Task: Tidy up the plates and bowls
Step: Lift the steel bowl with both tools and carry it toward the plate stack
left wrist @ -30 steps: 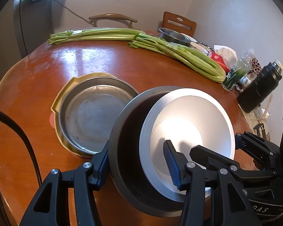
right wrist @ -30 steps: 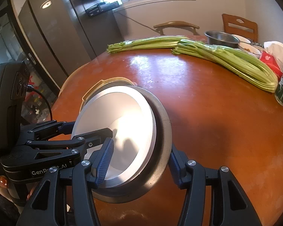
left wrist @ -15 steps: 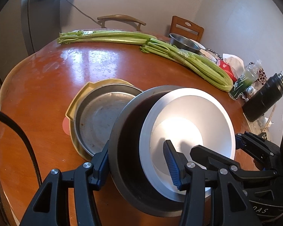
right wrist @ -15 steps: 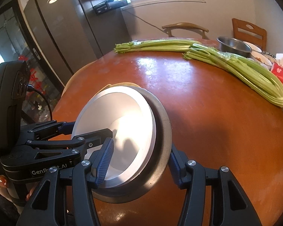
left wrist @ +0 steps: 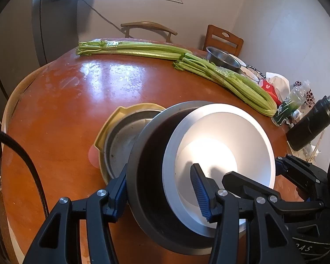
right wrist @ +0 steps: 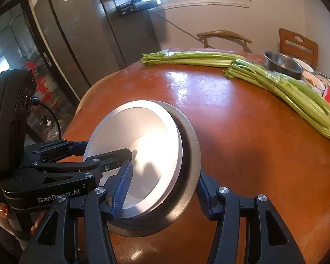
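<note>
Above the table's point(left wrist: 61, 101) near edge, the left gripper point(left wrist: 158, 189) and right gripper point(right wrist: 162, 189) are clamping opposite rims of the nested dark bowl point(left wrist: 147, 189) and white bowl point(left wrist: 222, 154), apparently sharing the load for stacking onto the metal plate point(left wrist: 123, 140).

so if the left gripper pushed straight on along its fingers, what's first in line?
Likely the round metal pan in the yellow tray, just past the clamped dark and white bowls; depth unclear.

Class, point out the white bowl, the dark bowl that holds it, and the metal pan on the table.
white bowl point(left wrist: 209, 151), left wrist view, inner floor.
dark bowl point(left wrist: 151, 176), left wrist view, inner wall.
metal pan point(left wrist: 123, 140), left wrist view, bare bottom.
</note>
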A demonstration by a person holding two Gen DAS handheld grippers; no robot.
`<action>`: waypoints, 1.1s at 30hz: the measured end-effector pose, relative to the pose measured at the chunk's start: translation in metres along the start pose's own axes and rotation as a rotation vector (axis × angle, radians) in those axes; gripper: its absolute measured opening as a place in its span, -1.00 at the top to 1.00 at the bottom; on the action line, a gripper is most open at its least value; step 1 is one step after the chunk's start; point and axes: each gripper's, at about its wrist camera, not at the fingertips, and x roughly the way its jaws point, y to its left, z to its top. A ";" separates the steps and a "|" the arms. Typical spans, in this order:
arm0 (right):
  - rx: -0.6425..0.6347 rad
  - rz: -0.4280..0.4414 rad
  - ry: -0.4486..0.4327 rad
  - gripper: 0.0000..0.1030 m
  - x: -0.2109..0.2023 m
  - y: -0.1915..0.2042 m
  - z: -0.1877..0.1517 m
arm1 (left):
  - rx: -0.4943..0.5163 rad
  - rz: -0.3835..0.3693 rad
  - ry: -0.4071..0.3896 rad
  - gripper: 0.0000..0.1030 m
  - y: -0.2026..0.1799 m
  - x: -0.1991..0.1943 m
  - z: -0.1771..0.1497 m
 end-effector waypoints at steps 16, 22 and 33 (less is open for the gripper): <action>-0.058 0.005 -0.009 -0.12 0.019 0.012 0.036 | -0.015 0.026 -0.029 -0.02 0.025 0.000 0.029; -0.051 0.036 0.014 -0.12 0.034 0.014 0.040 | -0.032 0.047 -0.025 -0.02 0.034 0.006 0.030; -0.047 0.044 0.036 -0.12 0.050 0.016 0.041 | -0.055 0.045 -0.010 -0.02 0.046 0.016 0.029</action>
